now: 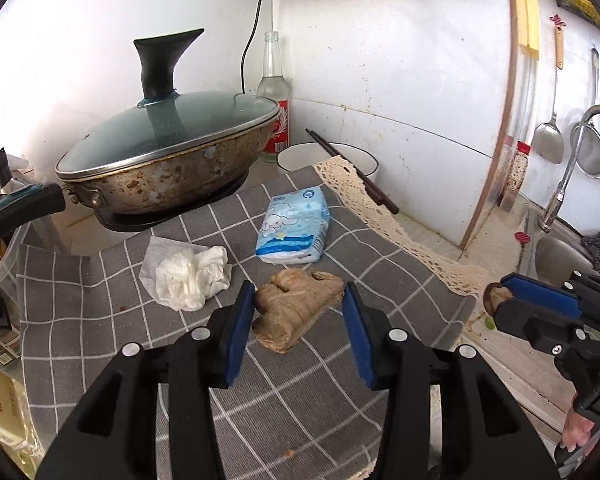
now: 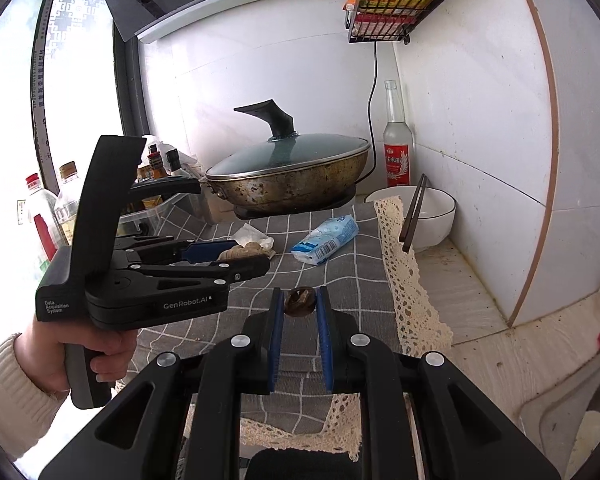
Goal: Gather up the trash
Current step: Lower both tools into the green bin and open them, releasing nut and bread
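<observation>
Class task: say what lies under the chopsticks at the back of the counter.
The chopsticks lie across the rim of a white bowl, tips overhanging the lace-edged cloth. The bowl's inside is mostly hidden from these angles, so any contents cannot be told.

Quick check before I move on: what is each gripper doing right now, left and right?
Left gripper: closed on the ginger root, lifted off the checked cloth.
Right gripper: closed on a small dark brown scrap.
</observation>
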Demonstrator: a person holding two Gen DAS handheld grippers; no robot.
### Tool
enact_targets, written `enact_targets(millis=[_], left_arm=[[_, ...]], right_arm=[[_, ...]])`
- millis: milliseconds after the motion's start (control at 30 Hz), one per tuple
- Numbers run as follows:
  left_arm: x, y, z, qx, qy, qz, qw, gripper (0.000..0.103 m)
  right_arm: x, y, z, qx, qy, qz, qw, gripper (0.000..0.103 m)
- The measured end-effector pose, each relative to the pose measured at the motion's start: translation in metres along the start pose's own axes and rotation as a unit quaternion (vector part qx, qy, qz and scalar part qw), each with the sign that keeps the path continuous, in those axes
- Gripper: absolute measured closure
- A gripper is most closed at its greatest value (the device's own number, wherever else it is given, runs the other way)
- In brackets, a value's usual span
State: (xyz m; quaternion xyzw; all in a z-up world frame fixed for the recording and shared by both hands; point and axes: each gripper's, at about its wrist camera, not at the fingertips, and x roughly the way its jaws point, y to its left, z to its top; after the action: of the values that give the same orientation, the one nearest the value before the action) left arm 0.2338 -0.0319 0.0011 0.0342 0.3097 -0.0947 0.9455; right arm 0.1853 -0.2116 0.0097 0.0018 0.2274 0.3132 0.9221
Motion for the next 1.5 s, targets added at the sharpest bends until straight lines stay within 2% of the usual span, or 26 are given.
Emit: enact_targets(millis=[300, 633, 800, 867, 967, 1267, 1500], left_arm=[[-0.033, -0.022, -0.063, -0.014, -0.004, -0.032, 0.9994, 0.056], [-0.044, -0.052, -0.154, -0.019, 0.023, -0.064, 0.9975, 0.056], [-0.019, -0.064, -0.198, -0.011, 0.061, -0.063, 0.9961, 0.056], [-0.01, -0.067, -0.211, 0.0, 0.06, -0.058, 0.9965, 0.056], [0.006, -0.064, -0.229, -0.009, 0.07, -0.061, 0.9956, 0.056], [0.045, -0.063, -0.267, -0.012, 0.109, -0.058, 0.9923, 0.056], [0.07, -0.056, -0.29, -0.01, 0.13, -0.057, 0.9898, 0.056]], right_arm=[[-0.026, 0.021, -0.045, -0.005, 0.023, -0.011, 1.0, 0.087], [-0.02, 0.029, -0.134, 0.014, 0.086, -0.02, 0.996, 0.087], [-0.002, 0.025, -0.179, 0.028, 0.119, -0.023, 0.992, 0.087], [0.003, 0.025, -0.193, 0.02, 0.126, -0.033, 0.991, 0.087], [0.012, 0.025, -0.211, 0.016, 0.131, -0.029, 0.991, 0.087], [0.042, 0.009, -0.26, 0.032, 0.157, -0.016, 0.987, 0.087], [0.048, -0.004, -0.293, 0.038, 0.167, -0.03, 0.985, 0.087]])
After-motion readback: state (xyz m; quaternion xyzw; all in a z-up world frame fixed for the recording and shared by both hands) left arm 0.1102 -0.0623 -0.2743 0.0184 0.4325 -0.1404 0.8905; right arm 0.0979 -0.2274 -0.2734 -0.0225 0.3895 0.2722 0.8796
